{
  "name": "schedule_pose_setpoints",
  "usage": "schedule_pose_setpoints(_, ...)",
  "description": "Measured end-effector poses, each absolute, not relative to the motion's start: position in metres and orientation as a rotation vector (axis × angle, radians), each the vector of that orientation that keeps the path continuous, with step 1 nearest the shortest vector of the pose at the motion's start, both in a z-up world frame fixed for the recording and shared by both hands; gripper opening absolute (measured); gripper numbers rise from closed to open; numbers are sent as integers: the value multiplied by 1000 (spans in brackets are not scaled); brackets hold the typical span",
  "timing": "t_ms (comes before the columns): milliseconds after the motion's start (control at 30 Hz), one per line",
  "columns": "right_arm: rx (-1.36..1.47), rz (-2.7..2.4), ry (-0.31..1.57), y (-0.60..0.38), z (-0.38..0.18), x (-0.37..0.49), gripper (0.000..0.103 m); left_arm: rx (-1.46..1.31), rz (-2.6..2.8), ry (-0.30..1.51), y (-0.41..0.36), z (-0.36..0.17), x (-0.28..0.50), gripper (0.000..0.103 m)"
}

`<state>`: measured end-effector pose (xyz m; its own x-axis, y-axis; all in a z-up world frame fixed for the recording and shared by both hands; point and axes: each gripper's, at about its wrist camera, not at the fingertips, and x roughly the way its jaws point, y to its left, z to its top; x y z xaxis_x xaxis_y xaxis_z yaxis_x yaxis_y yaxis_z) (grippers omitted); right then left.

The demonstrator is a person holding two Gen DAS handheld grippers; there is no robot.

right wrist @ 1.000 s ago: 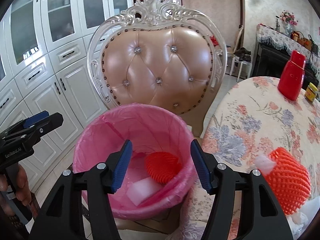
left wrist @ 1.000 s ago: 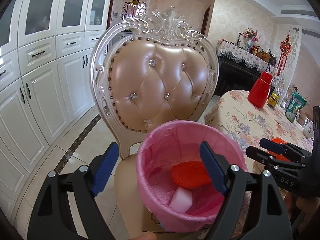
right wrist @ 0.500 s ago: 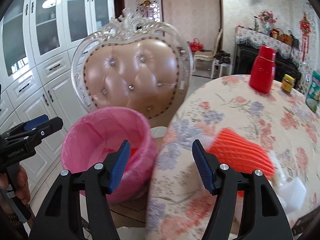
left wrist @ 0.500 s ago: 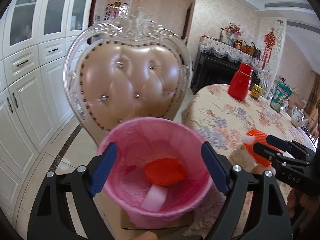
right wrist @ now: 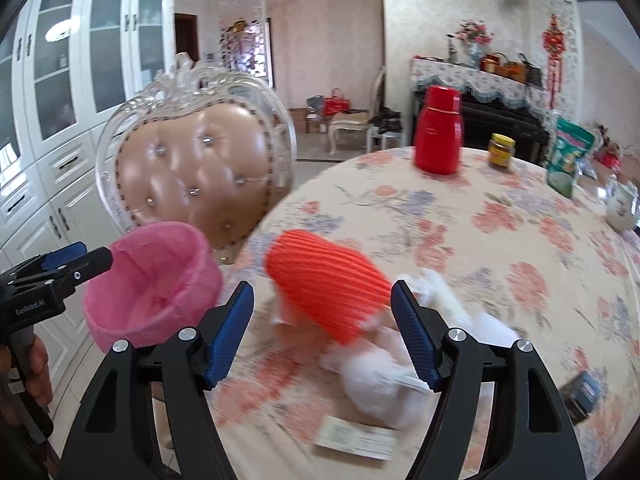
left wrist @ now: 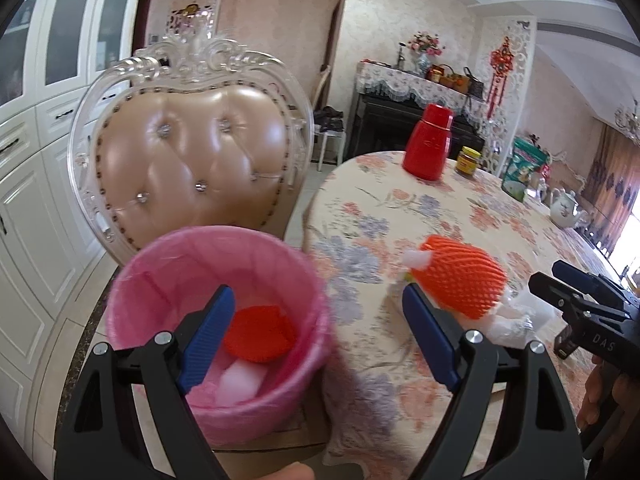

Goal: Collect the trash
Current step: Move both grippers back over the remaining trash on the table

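We find orange net (right wrist: 328, 288) just beyond right gripper (right wrist: 322, 332), long axis slanting far-left to near-right; jaws opening, empty. Left gripper (left wrist: 316, 340) spread, empty, farther off.

A pink liner covers the bin (left wrist: 216, 320), with an orange-red foam net (left wrist: 260, 334) inside. Another orange ribbed foam net (right wrist: 328, 284) lies on the desk's (right wrist: 500, 240) cream cloth with pink and lavender flowers, beside blurred, seemingly white scraps (right wrist: 384, 380). The flask (right wrist: 438, 136) is red.

Trash bin (left wrist: 216, 320) on chair seat, before chair back (left wrist: 192, 168), left of table (left wrist: 460, 216); foam net (left wrist: 460, 280) on table.
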<state>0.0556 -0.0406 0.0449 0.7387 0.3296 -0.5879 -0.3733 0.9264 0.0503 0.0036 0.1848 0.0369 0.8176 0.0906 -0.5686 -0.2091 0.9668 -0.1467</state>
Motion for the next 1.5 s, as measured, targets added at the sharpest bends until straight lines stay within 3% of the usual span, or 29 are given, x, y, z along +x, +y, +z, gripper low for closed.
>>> schedule_pose_setpoints(767, -3, 168, 647, -191, 28, 40, 74, -144, 35, 619, 88, 34, 42, 84)
schedule_pose_setpoints(1500, 10, 124, 745, -253, -13, 46, 77, -116, -52, 698, 21, 7, 83, 84)
